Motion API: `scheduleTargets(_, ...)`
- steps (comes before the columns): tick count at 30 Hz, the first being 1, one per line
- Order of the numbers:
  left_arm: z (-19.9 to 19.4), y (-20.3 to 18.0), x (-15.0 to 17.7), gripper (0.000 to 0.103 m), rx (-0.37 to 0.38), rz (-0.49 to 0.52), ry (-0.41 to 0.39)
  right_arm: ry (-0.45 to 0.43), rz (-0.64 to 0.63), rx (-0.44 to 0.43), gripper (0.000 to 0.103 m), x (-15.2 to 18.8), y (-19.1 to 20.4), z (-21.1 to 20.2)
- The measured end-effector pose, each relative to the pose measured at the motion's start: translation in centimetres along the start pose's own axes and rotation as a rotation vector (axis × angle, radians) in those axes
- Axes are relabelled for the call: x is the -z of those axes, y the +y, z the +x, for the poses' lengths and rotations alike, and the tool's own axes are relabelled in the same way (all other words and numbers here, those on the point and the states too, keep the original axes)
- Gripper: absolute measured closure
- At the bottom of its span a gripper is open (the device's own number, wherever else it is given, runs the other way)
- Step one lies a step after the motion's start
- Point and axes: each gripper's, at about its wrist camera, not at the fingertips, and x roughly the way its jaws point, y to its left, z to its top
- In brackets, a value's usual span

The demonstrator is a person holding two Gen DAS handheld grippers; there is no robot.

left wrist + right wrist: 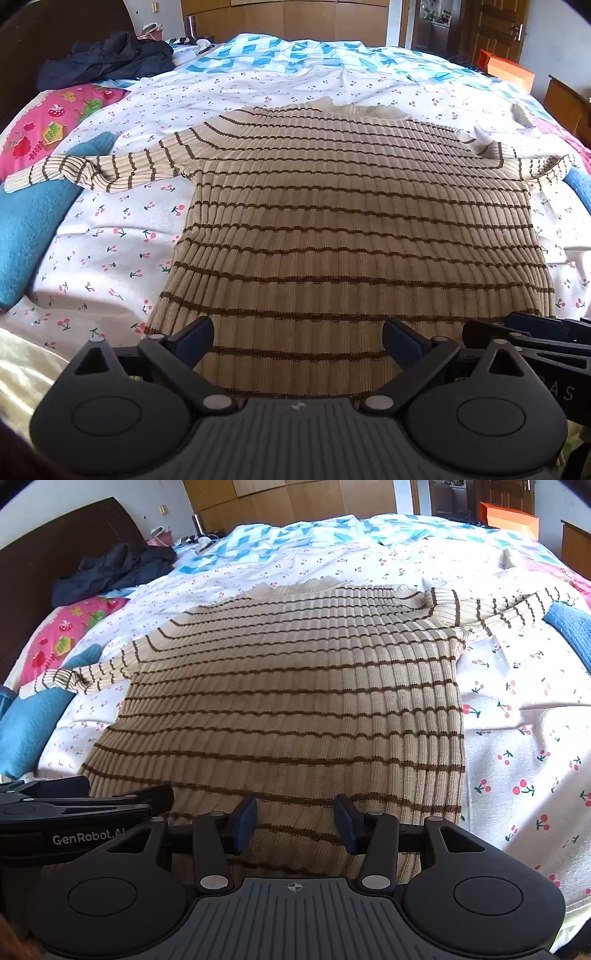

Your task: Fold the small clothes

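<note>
A beige ribbed sweater with thin brown stripes (351,229) lies flat on the bed, collar away from me and hem toward me. Its sleeves (92,170) (535,166) stretch out to both sides. My left gripper (298,334) hovers over the left part of the hem, its jaws wide apart with nothing pinched. In the right wrist view the same sweater (295,701) fills the middle. My right gripper (296,812) stands over the right part of the hem, its jaws partly apart and open, fabric below the gap. The two grippers sit side by side.
The cherry-print sheet (110,258) covers the bed. Blue cushions (33,229) (569,627) lie under each sleeve end. A pink pillow (48,125) and a dark jacket (107,59) sit far left; an orange box (509,70) far right.
</note>
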Motion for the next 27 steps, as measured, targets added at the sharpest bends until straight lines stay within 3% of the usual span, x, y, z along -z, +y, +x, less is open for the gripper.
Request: scheduleTargets(27,0.9,-0.4,1.1,0.001,-0.016,0.002,0.013,0.002,-0.059,0.048,0.057,0.4,0.4,0.5)
